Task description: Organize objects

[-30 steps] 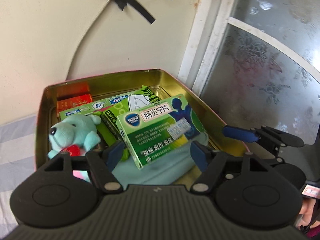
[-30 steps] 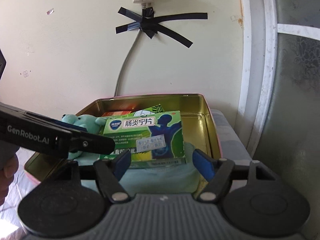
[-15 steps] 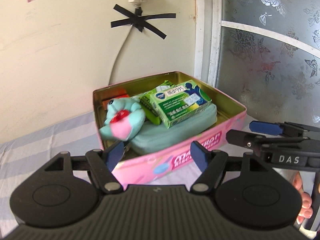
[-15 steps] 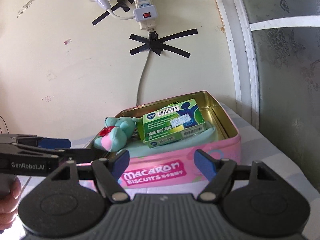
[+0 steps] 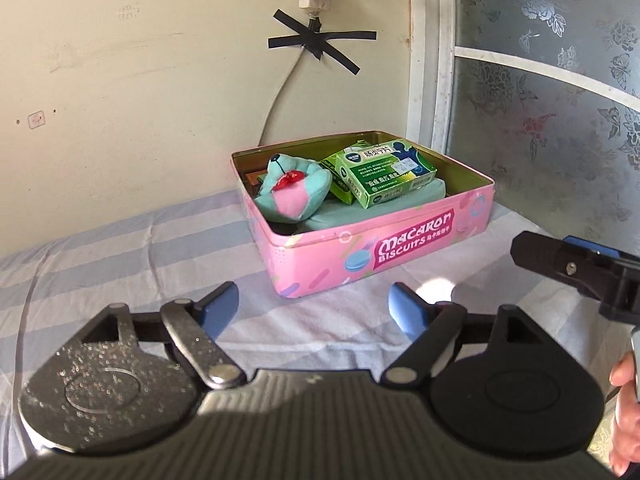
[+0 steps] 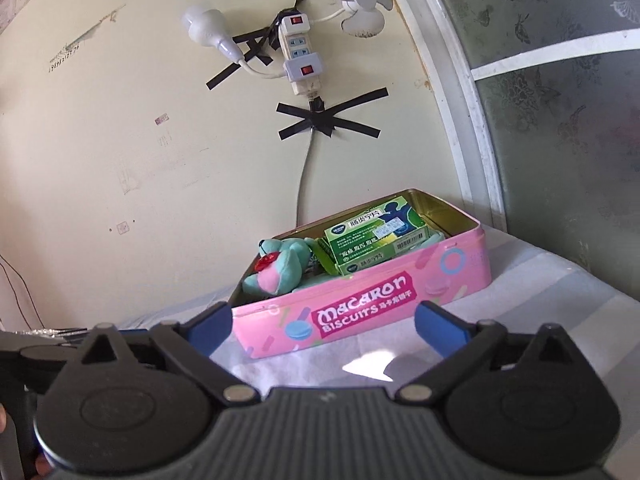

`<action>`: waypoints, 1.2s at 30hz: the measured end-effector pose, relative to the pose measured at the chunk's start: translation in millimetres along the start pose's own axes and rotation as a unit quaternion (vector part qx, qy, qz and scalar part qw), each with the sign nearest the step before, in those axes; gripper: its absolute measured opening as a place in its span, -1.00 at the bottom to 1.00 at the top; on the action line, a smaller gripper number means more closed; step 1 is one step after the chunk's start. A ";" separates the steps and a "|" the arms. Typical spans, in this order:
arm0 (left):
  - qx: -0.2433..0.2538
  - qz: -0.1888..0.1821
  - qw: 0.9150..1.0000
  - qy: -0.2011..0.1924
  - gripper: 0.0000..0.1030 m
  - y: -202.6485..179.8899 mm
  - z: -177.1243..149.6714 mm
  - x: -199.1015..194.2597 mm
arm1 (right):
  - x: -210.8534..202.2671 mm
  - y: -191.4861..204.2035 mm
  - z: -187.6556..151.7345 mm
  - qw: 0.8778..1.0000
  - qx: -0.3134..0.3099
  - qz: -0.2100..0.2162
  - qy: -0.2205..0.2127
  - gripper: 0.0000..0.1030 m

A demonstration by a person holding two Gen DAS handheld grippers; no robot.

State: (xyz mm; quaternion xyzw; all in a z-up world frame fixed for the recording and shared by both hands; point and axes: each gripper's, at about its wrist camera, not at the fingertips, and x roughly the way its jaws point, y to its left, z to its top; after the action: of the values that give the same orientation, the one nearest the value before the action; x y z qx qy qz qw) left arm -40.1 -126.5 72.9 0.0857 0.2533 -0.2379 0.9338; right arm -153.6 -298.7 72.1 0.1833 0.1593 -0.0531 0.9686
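Observation:
A pink biscuit tin [image 5: 400, 246] [image 6: 360, 312] stands open on the striped cloth, near the wall. Inside lie a teal plush bear [image 5: 294, 188] [image 6: 280, 268], a green medicine box [image 5: 386, 174] [image 6: 376, 238] on top of other green boxes, and a teal pouch [image 5: 424, 194] underneath. My left gripper [image 5: 316, 312] hovers over the cloth short of the tin, its jaws opening with nothing between them. My right gripper [image 6: 324, 324] is also back from the tin, jaws opening wide and empty. The right gripper's fingers [image 5: 560, 260] show at the right edge of the left wrist view.
A power strip [image 6: 300, 56] with taped cable, a bulb and a small fan hangs on the cream wall behind the tin. A frosted patterned window [image 5: 540, 80] stands to the right. Striped cloth [image 5: 120, 264] spreads to the left of the tin.
Both grippers have pulled back from over the tin, which now looks smaller and shows its whole pink front. Both pairs of jaws stand wider apart than before.

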 end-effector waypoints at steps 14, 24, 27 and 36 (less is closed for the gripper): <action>0.009 0.023 0.999 -0.021 1.00 4.7 -29.8 -35.2 | -30.1 38.0 -25.0 0.999 -0.022 -0.038 0.021 1.00; -0.016 0.044 0.999 0.009 1.00 18.5 -37.8 -34.3 | -29.2 60.9 -24.9 0.998 -0.052 -0.036 0.017 1.00; -0.025 0.049 0.998 0.012 1.00 26.0 -38.0 -34.4 | -24.5 66.1 -25.3 0.998 -0.056 -0.030 0.021 1.00; -0.033 0.072 0.997 0.018 1.00 43.3 -45.4 -33.1 | -12.3 74.8 -29.0 0.998 -0.048 -0.021 0.030 1.00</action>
State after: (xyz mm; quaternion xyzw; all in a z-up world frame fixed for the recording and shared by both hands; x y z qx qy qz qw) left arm -63.7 -62.7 52.7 0.0768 0.2708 -0.1601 0.9461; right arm -161.5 -218.0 75.9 0.1351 0.1943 -0.0606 0.9697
